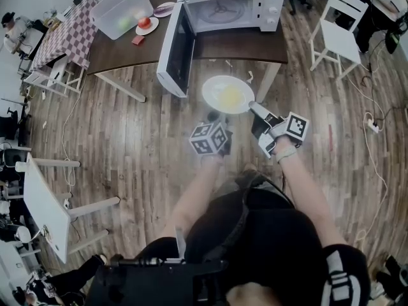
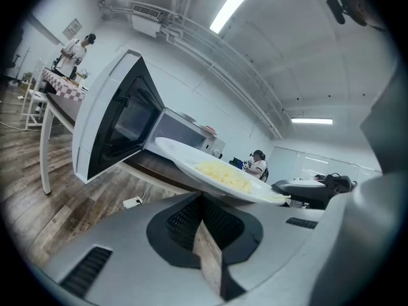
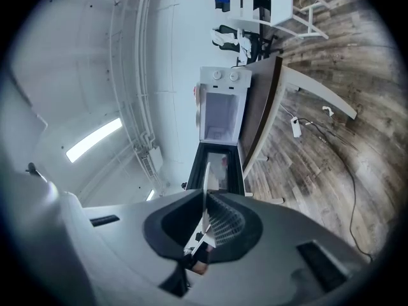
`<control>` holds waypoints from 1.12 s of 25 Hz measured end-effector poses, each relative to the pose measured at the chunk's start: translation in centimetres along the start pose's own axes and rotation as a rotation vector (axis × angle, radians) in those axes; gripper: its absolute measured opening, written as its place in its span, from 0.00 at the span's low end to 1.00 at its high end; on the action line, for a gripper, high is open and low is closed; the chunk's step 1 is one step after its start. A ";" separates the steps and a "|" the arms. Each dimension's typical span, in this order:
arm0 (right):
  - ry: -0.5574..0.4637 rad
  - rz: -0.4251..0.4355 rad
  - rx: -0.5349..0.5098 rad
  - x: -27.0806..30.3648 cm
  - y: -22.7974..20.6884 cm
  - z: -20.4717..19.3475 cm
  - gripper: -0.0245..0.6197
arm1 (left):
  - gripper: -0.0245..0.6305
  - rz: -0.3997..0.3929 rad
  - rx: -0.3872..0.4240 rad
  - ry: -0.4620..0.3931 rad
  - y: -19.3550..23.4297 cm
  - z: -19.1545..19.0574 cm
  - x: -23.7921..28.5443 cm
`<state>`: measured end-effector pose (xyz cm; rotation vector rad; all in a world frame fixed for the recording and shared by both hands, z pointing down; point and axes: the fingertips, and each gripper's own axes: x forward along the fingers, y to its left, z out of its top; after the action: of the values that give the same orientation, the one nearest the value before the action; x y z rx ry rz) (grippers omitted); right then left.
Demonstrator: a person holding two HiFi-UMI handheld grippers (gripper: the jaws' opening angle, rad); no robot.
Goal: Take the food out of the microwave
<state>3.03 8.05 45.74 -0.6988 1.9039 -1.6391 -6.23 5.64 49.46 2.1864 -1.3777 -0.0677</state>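
Lab workspace: tables (image 1: 121,53), floor power strip (image 1: 372,125)

White chair (image 1: 336,24), checkered cloth (image 1: 67,34), clear tub (image 1: 121,8), wood plank floor (image 1: 140,132)

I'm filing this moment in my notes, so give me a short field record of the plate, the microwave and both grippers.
plate: white, holds yellow food, out of the microwave, over the floor
microwave: on the table, door swung open, nothing seen inside
right gripper: shut on the plate's rim
left gripper: jaws nearly together, nothing between them, just under the plate's near edge, contact unclear
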 end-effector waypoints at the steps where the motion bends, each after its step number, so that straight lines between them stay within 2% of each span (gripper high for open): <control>1: 0.001 0.000 -0.001 -0.2 0.1 -0.4 0.07 | 0.04 0.000 0.001 0.001 0.0 -0.1 -0.4; 12: -0.017 0.009 0.002 -2.7 0.7 -4.9 0.07 | 0.04 -0.007 0.015 0.011 0.0 -1.7 -4.9; 22: -0.038 0.011 -0.015 -5.7 1.4 -8.7 0.07 | 0.04 -0.049 0.039 0.013 -1.3 -3.2 -8.9; 28: -0.030 0.014 -0.014 -6.8 1.4 -10.5 0.07 | 0.04 -0.040 0.052 0.009 -1.4 -4.2 -11.0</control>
<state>0.74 20.42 46.11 -0.7105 1.8969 -1.5991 -8.96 17.14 49.74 2.2545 -1.3449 -0.0369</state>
